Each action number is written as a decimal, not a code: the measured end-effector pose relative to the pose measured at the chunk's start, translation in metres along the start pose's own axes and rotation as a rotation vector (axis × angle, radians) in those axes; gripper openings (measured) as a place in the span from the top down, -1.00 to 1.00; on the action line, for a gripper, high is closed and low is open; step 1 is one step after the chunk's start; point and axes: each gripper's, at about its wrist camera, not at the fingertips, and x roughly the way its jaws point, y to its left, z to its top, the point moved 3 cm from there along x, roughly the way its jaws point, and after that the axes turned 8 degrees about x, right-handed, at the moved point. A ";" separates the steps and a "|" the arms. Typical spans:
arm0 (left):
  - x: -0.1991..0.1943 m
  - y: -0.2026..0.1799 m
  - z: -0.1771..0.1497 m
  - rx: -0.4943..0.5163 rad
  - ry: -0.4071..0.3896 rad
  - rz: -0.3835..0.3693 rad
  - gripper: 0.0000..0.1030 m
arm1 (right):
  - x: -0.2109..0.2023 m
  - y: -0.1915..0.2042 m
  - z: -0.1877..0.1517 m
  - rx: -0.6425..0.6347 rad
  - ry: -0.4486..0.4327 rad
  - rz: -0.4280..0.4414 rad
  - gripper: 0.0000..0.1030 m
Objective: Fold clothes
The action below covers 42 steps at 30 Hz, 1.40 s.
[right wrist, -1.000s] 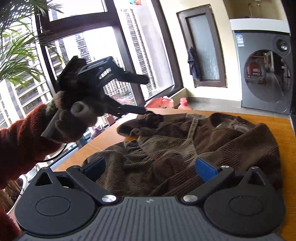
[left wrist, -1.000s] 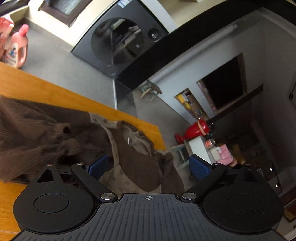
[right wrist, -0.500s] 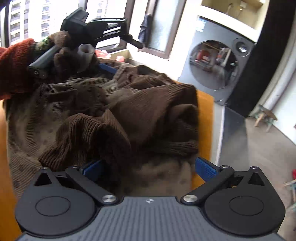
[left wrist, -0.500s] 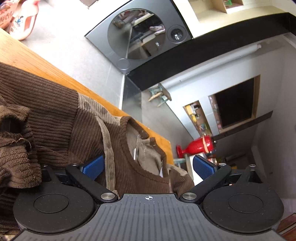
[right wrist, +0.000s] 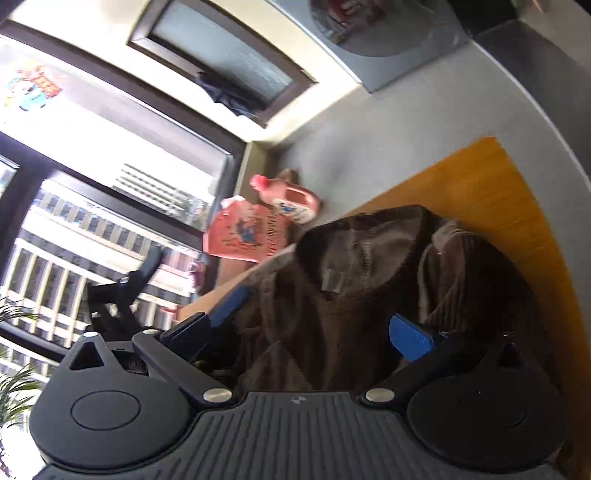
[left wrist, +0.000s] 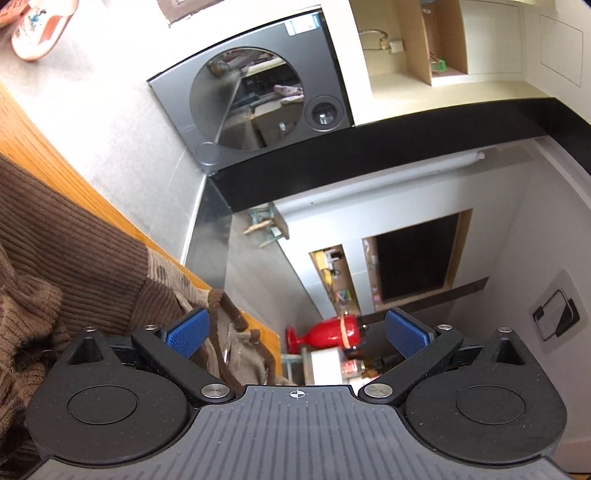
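Both hand-held grippers are seen spread, nothing pinched: left hand-held gripper (left wrist: 295, 332) by the collar edge, right hand-held gripper (right wrist: 321, 321) over the rumpled brown garment (right wrist: 388, 280), which is heaped on the wooden worktop (right wrist: 491, 192); a single layer at an edge is best pinched, so bunching is avoided.

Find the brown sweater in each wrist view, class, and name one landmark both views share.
Left wrist: brown sweater fills the lower left, on the wooden table.
Right wrist: it lies centre to lower right.
Shared landmark: the grey washing machine, top edge in the right view.
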 end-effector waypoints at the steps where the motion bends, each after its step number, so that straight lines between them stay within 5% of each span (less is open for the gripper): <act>1: 0.002 0.002 0.003 0.006 0.008 0.008 -1.00 | 0.008 -0.003 0.003 -0.006 -0.005 -0.084 -1.00; 4: 0.015 0.006 0.007 0.032 0.080 0.053 -1.00 | 0.011 -0.005 -0.001 -0.105 -0.038 -0.187 -1.00; 12: 0.033 0.011 0.003 0.020 0.161 0.052 -1.00 | 0.037 -0.017 0.018 0.003 0.037 0.210 -1.00; 15: 0.036 0.013 0.007 0.011 0.136 0.068 -1.00 | 0.041 -0.016 0.029 0.037 -0.030 0.357 -1.00; 19: 0.040 0.013 0.013 0.010 0.070 0.087 -1.00 | 0.046 -0.018 0.038 0.028 -0.125 0.414 -1.00; 22: 0.034 0.010 0.019 -0.014 0.003 0.034 -1.00 | 0.041 -0.012 0.037 0.042 -0.101 0.559 -1.00; 27: -0.031 -0.055 0.021 0.136 -0.102 -0.230 -1.00 | -0.030 0.011 0.022 0.036 -0.114 0.941 -1.00; 30: -0.085 -0.106 -0.004 0.297 -0.174 -0.249 -1.00 | -0.093 0.032 0.003 -0.073 -0.196 1.042 -1.00; 33: -0.137 -0.156 -0.033 0.454 -0.246 -0.228 -1.00 | -0.153 0.056 -0.022 -0.187 -0.312 1.042 -1.00; 38: -0.210 -0.232 -0.085 0.661 -0.350 -0.199 -1.00 | -0.225 0.109 -0.081 -0.355 -0.434 0.920 -1.00; 42: -0.273 -0.296 -0.131 0.791 -0.478 -0.352 -1.00 | -0.296 0.143 -0.139 -0.500 -0.533 1.007 -1.00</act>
